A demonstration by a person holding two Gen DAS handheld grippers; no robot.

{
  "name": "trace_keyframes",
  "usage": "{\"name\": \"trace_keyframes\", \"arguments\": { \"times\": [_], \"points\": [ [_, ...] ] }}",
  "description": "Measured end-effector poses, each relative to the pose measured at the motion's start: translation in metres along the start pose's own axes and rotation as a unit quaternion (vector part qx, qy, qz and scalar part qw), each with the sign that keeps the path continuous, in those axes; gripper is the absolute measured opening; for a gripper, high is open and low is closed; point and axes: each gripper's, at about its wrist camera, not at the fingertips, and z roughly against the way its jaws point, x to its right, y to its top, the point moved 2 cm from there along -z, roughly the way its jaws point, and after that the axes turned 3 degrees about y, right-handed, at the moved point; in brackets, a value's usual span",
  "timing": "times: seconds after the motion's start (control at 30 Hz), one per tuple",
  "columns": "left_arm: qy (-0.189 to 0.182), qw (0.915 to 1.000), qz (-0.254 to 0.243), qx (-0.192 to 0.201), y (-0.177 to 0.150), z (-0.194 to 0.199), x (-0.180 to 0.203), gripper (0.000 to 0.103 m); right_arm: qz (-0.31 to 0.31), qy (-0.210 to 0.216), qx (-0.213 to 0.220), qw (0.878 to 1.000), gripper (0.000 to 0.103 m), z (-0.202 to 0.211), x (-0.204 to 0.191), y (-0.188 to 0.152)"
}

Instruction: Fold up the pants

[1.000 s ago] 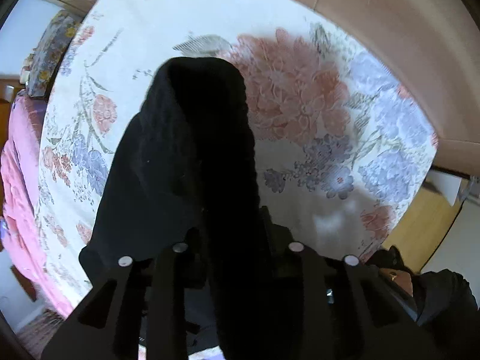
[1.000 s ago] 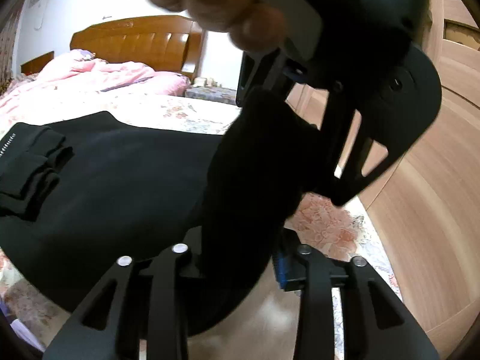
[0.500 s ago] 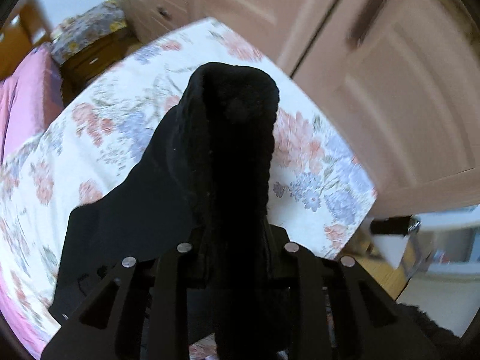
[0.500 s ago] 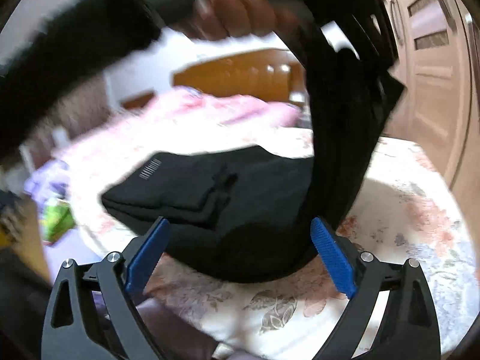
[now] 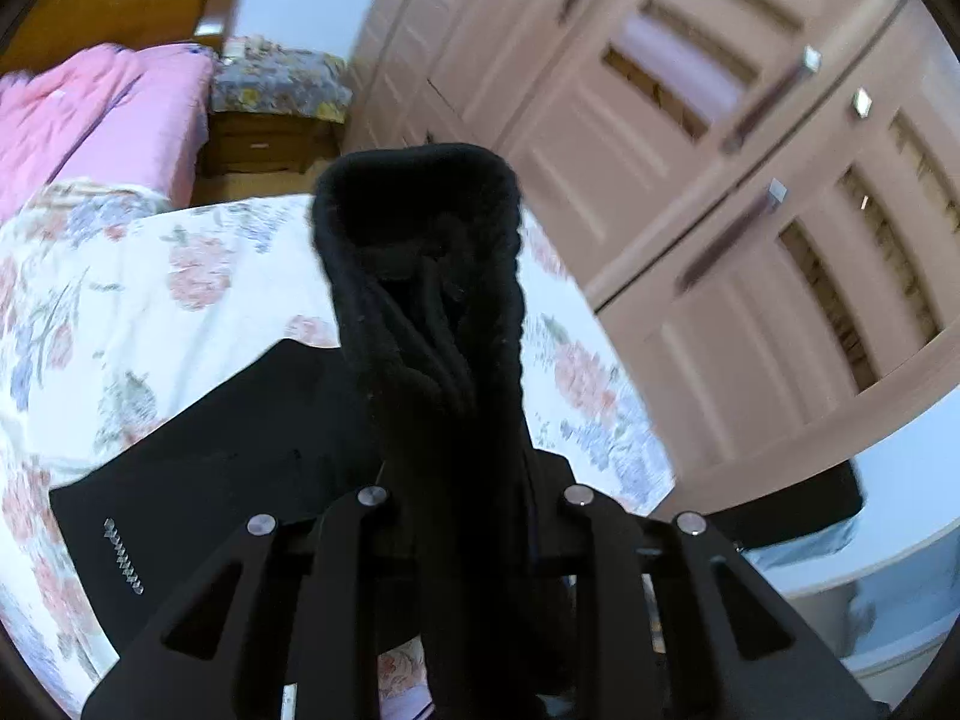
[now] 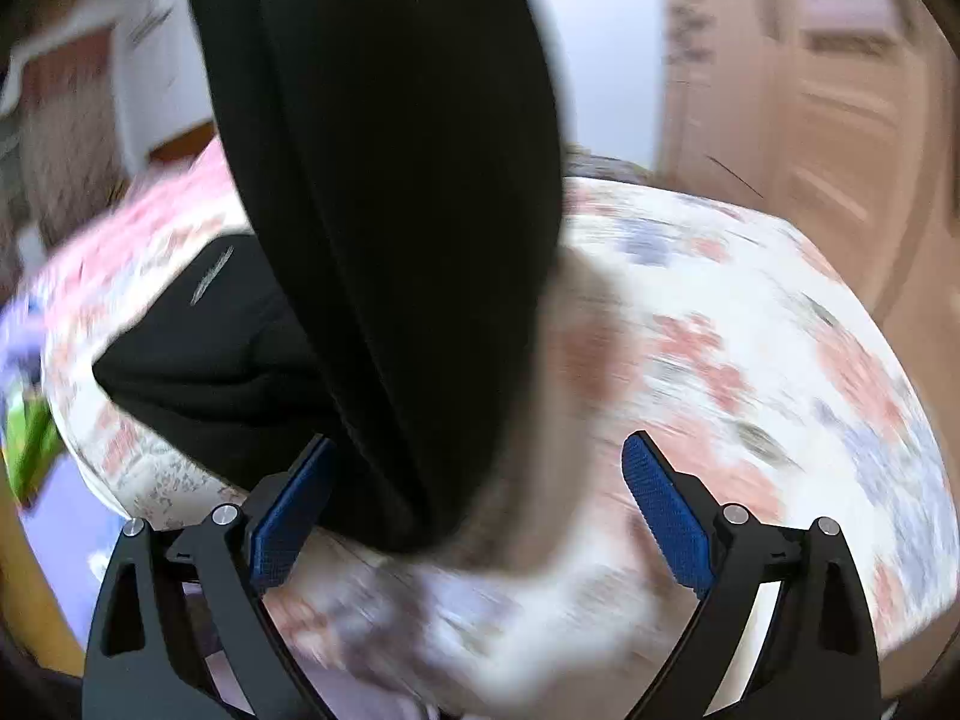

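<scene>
The left gripper (image 5: 474,480) is nearly closed and clamped on a bunched fold of the black pants (image 5: 420,276), which rises thick between its fingers and ends in a rounded, looped edge above them. The rest of the pants lies spread on the bed (image 5: 150,300), over a white sheet printed with pink and blue flowers; a small silver logo (image 5: 123,555) shows on the flat part near the left edge. Behind the bed are a pink quilt (image 5: 90,114), a wooden nightstand (image 5: 270,144) and tall wardrobe doors (image 5: 750,210).

The right gripper (image 6: 474,498) stands wide open with its blue pads (image 6: 666,516) well apart and holds nothing. In its view, which is blurred, a fold of the pants (image 6: 390,210) hangs from above in front of the left-hand pad; whether cloth and pad touch I cannot tell. The lower part of the pants rests on the bed (image 6: 750,360) beyond, the logo (image 6: 210,276) showing there too.
</scene>
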Motion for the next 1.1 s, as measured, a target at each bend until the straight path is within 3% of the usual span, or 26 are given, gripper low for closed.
{"name": "trace_keyframes", "arguments": {
  "times": [0.1,0.23,0.37,0.43,0.5,0.63,0.73,0.83,0.93,1.03,1.07,1.1],
  "points": [
    [-0.015,0.9983,0.044,0.034,-0.030,0.040,-0.061,0.021,0.047,-0.082,-0.015,0.995,0.092,-0.014,-0.009,-0.004],
    [-0.023,0.9898,0.131,0.051,-0.097,0.043,-0.173,0.022,0.068,-0.097,-0.005,0.993,0.092,-0.011,-0.013,-0.003],
    [-0.055,0.9666,0.247,0.039,-0.180,-0.008,-0.285,0.022,0.077,-0.087,-0.011,0.993,0.093,-0.017,-0.018,-0.006],
    [-0.094,0.9598,0.253,0.077,-0.196,-0.015,-0.298,0.023,0.086,-0.092,-0.010,0.992,0.093,-0.017,-0.019,-0.005],
    [-0.099,0.9591,0.246,0.099,-0.197,-0.006,-0.295,0.022,0.084,-0.094,-0.014,0.992,0.093,-0.016,-0.021,-0.004],
    [-0.068,0.9687,0.196,0.135,-0.183,0.026,-0.264,0.021,0.089,-0.106,-0.007,0.990,0.093,-0.012,-0.024,-0.001],
    [-0.043,0.9679,0.199,0.147,-0.191,0.031,-0.261,0.021,0.099,-0.105,-0.003,0.989,0.093,-0.013,-0.030,-0.002],
    [-0.041,0.9585,0.248,0.134,-0.216,0.011,-0.289,0.023,0.116,-0.106,-0.004,0.988,0.095,-0.017,-0.037,-0.003],
    [-0.092,0.9429,0.273,0.168,-0.229,0.006,-0.301,0.025,0.116,-0.103,-0.009,0.988,0.097,-0.019,-0.034,-0.003],
    [-0.069,0.9432,0.270,0.181,-0.229,0.011,-0.296,0.035,0.127,-0.091,-0.018,0.987,0.097,-0.014,-0.036,-0.001],
    [-0.055,0.9420,0.274,0.185,-0.231,0.016,-0.294,0.043,0.139,-0.061,-0.027,0.988,0.097,-0.010,-0.038,-0.003],
    [-0.033,0.9407,0.277,0.193,-0.232,0.023,-0.292,0.058,0.145,-0.031,-0.032,0.988,0.097,-0.003,-0.038,-0.006]
  ]
}}
